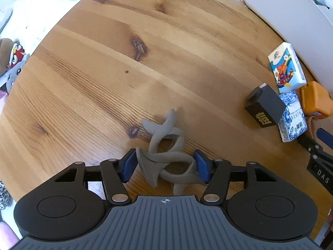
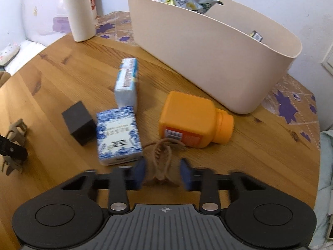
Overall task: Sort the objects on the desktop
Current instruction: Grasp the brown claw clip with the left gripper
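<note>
A grey hair claw clip [image 1: 164,145] lies on the wooden table [image 1: 124,73]. My left gripper [image 1: 165,166] points down over the clip, and its blue pads press on the clip's two sides. In the right wrist view a small brown hair claw clip [image 2: 161,162] lies teeth-forward between the blurred blue pads of my right gripper [image 2: 162,174], which sit against its base wings. The left gripper [image 2: 12,150] and the grey clip [image 2: 16,129] show at that view's left edge.
A beige bin [image 2: 208,62] holding snack bags stands at the back. Before it lie an orange bottle [image 2: 191,118], a blue-and-white pack [image 2: 118,135], a light-blue tissue pack [image 2: 127,81] and a black box [image 2: 78,123]. A white flask [image 2: 78,10] stands far left.
</note>
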The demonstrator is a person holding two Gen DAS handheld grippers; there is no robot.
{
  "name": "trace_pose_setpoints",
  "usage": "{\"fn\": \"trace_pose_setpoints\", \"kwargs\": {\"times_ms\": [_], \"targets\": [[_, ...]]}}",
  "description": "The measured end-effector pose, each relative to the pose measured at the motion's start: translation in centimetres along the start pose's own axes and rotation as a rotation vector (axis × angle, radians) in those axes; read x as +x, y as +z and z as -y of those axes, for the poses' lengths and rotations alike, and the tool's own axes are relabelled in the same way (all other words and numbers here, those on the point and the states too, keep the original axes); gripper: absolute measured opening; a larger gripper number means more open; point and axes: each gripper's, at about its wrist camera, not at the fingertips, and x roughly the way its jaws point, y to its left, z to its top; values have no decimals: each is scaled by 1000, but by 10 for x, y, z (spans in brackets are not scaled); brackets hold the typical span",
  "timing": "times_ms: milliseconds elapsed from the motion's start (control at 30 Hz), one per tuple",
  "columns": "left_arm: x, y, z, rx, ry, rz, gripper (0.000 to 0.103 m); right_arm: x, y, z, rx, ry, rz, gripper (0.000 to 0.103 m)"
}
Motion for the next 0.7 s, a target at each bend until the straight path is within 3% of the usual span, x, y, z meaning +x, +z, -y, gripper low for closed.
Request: {"fn": "trace_pose_setpoints", "kwargs": {"times_ms": [33, 233, 700], "targets": [[0, 0, -1, 7, -3, 1, 60, 0, 0, -2, -5, -4, -6, 19], [-6, -5, 1, 49, -17, 16, 55, -8, -6, 6, 74, -5, -20, 18], [-32, 6, 0, 197, -75, 119, 54, -75, -9, 29, 153, -96, 84, 18]]}}
